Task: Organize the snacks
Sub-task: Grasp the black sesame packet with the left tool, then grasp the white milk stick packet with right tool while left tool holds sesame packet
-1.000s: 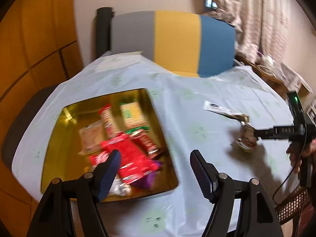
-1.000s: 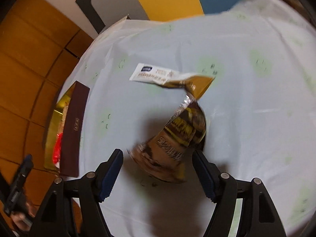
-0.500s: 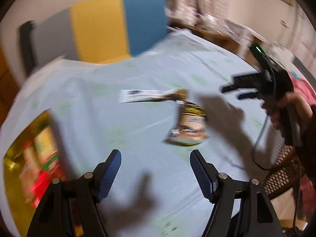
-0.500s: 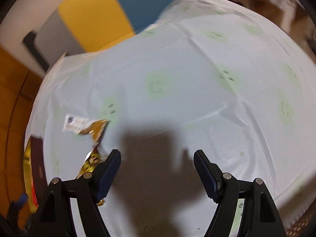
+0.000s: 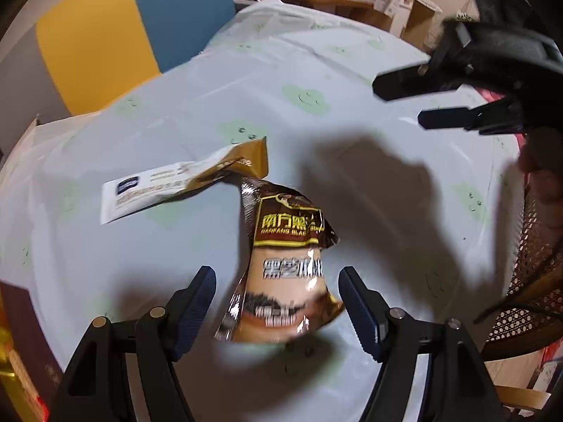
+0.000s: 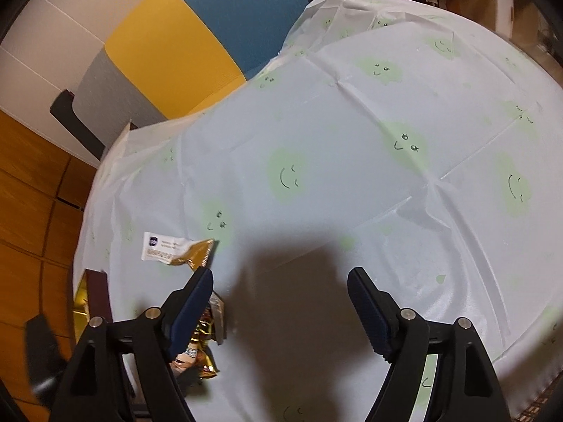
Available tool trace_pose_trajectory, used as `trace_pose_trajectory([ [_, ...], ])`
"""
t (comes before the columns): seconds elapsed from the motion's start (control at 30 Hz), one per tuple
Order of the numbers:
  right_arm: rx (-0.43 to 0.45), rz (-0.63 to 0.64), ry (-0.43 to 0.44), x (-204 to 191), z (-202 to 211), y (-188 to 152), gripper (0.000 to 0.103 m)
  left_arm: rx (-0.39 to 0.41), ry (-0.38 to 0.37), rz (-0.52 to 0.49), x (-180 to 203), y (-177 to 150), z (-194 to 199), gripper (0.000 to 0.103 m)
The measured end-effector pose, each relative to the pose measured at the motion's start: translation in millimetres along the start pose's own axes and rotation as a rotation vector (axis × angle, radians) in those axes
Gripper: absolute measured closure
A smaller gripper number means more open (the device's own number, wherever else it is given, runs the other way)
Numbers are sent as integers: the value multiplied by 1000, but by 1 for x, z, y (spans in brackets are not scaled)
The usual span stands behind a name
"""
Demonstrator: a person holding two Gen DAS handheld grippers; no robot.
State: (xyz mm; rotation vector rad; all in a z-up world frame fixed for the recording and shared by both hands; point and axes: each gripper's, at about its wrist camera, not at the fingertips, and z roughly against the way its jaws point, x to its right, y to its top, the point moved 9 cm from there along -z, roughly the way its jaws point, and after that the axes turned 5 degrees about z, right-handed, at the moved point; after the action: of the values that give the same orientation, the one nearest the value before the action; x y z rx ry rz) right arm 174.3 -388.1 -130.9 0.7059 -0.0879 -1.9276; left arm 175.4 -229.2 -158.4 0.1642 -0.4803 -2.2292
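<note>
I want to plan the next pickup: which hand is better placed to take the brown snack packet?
Left. Its open tool frames the brown packet; the opening right tool has nothing between its fingers.

A pale tablecloth (image 6: 352, 133) with green smiley faces; behind it a grey-yellow-blue chair (image 6: 197, 45).

The left tongs (image 5: 276, 307) have moved from above the gold box (image 5: 8, 376) to straddle the brown sesame packet (image 5: 281, 270), pads clear of it. The right tongs (image 6: 279, 311), jaws opening, have left that packet and now frame bare desk (image 6: 352, 123).
</note>
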Motion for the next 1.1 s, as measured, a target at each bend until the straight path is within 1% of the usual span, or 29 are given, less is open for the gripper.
trace_pose_trajectory([
  [0.03,4,-1,4,-1,1,0,23,-4,4,-2,0,1,-4,30],
  [0.07,7,-3,7,-1,2,1,23,-14,-2,-2,0,0,-8,34],
  [0.1,8,-4,12,-2,2,1,23,-22,-12,5,-1,0,-13,39],
  [0.13,9,-4,13,-2,3,1,23,-28,-21,20,-2,-2,-17,48],
  [0.17,9,-2,12,-2,3,1,23,-14,-33,48,-4,-3,-18,50],
  [0.2,9,2,11,-2,3,0,23,2,-42,60,-5,-3,-16,54],
  [0.23,11,8,10,-4,3,0,23,13,-63,70,-4,-5,-12,61],
  [0.27,12,15,8,-5,3,0,23,22,-62,77,-4,-8,-10,62],
  [0.33,9,28,2,-6,3,-1,23,41,-30,99,-9,-18,-4,62],
  [0.4,2,42,-3,-8,1,-3,23,58,-19,124,-13,-30,3,62],
  [0.5,-11,72,-13,-12,-2,-7,23,81,10,176,-22,-54,16,62],
  [0.6,-20,120,-17,-20,-6,-11,23,125,59,226,-36,-83,31,62],
  [0.7,-28,184,-2,-34,-10,-17,23,169,60,285,-48,-110,45,62],
  [0.77,-14,272,-5,-51,-10,-21,23,188,57,308,-53,-126,53,62],
  [0.83,-15,363,15,-71,-13,-29,24,199,44,323,-58,-132,56,62],
  [0.9,-34,453,33,-94,-22,-39,25,212,37,335,-60,-133,59,62],
  [1.0,-62,575,13,-123,-39,-46,29,213,41,341,-62,-133,59,61],
  [1.1,-78,681,-19,-147,-61,-40,30,228,43,327,-61,-132,58,61],
])
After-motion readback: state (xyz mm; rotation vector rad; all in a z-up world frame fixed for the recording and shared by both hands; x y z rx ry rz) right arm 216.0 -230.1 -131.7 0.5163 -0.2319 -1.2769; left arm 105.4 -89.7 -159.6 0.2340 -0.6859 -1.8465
